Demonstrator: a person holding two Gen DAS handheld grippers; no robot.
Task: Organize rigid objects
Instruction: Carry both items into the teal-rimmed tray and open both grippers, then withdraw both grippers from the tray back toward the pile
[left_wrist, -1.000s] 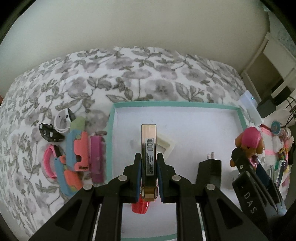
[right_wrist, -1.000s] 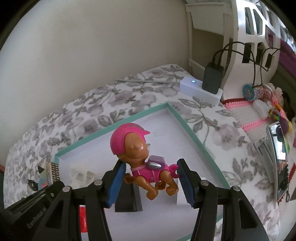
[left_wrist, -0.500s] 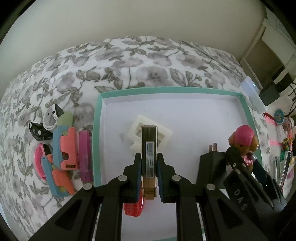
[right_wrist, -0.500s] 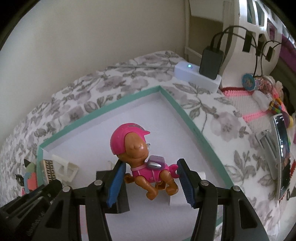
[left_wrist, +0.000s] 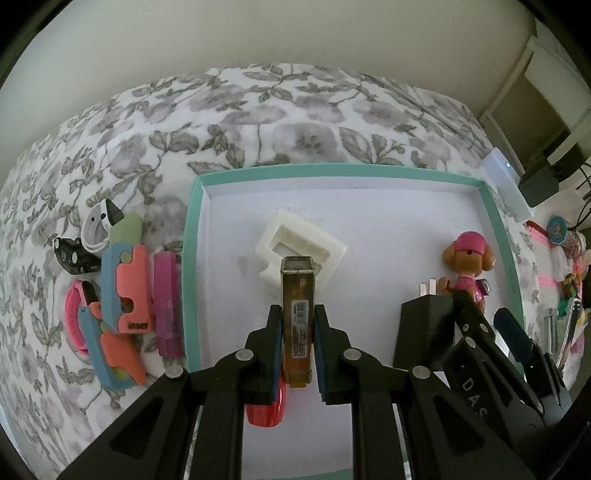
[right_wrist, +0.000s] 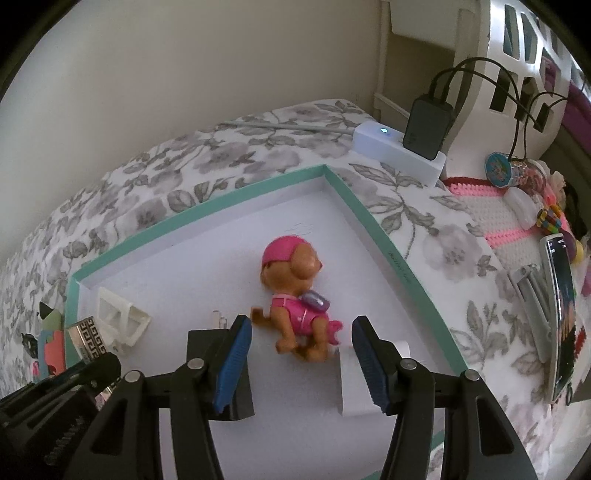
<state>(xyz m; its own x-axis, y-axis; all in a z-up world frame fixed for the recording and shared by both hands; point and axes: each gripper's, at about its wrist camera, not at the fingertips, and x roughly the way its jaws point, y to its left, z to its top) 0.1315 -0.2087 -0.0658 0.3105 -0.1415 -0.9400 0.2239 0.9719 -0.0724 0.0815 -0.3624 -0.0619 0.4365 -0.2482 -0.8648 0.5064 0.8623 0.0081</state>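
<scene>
**Gold box clamped over the tray, toy pup down**

Gold and slim, the little box (left_wrist: 297, 317) sits pinched between the left gripper (left_wrist: 298, 343)'s jaws, clenched on its narrow sides, poised above the teal-rimmed tray (left_wrist: 192, 258), probably so it can go down beside the white plastic frame (left_wrist: 301, 247). On the other side, the right gripper (right_wrist: 302, 363) has its jaws released, standing wide with nothing pressed. The pink-helmeted toy dog (right_wrist: 299, 295) lies on its side on the tray floor just ahead of them, near the black plug adapter (right_wrist: 218, 369). Outside the tray, colourful cutters (left_wrist: 122, 295) wait in a row on the floral cloth (left_wrist: 258, 110), likely next in the queue.
</scene>
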